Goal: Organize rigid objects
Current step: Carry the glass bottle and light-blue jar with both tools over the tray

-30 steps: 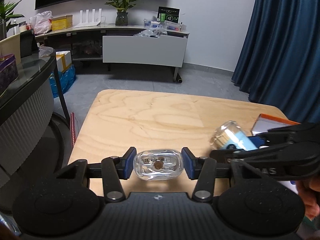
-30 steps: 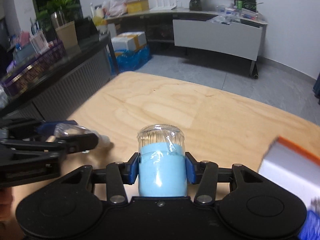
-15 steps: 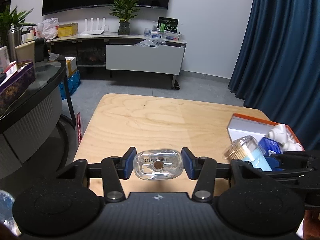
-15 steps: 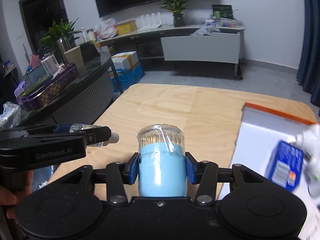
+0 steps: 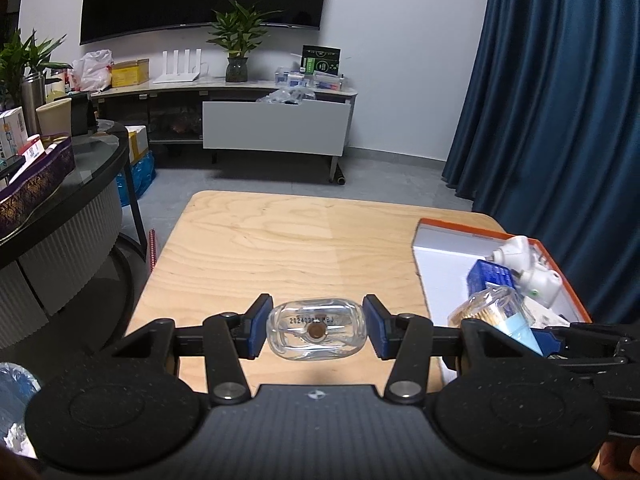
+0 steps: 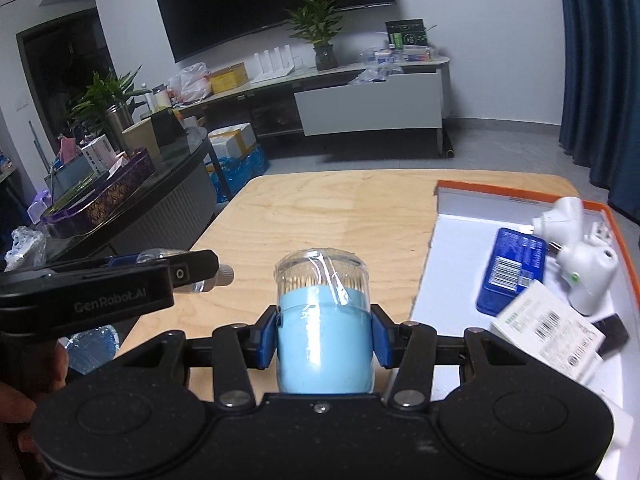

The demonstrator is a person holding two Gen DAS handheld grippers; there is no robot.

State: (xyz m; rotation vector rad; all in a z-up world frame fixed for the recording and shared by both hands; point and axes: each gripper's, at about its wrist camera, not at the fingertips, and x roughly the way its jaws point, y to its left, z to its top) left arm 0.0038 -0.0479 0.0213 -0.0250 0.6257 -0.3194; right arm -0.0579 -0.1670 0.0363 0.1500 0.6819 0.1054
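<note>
My left gripper (image 5: 316,332) is shut on a clear glass bottle (image 5: 316,335), held base-forward above the near edge of the wooden table (image 5: 304,248). My right gripper (image 6: 324,336) is shut on a light blue toothpick jar (image 6: 324,320) with a clear top, held above the table just left of the orange-rimmed white tray (image 6: 452,240). The jar also shows in the left wrist view (image 5: 496,316), and the left gripper with its bottle shows at the left in the right wrist view (image 6: 192,272). The tray holds a blue box (image 6: 512,270), white adapters (image 6: 576,240) and a white carton (image 6: 548,332).
The tray sits at the table's right side in the left wrist view (image 5: 436,252). A dark round counter (image 5: 68,184) with boxes stands left of the table. A TV cabinet (image 5: 276,128) is against the far wall, and a blue curtain (image 5: 560,100) hangs at the right.
Both grippers have risen and drawn back from the table with their objects still held. The tray and its contents have come fully into view at the right.
</note>
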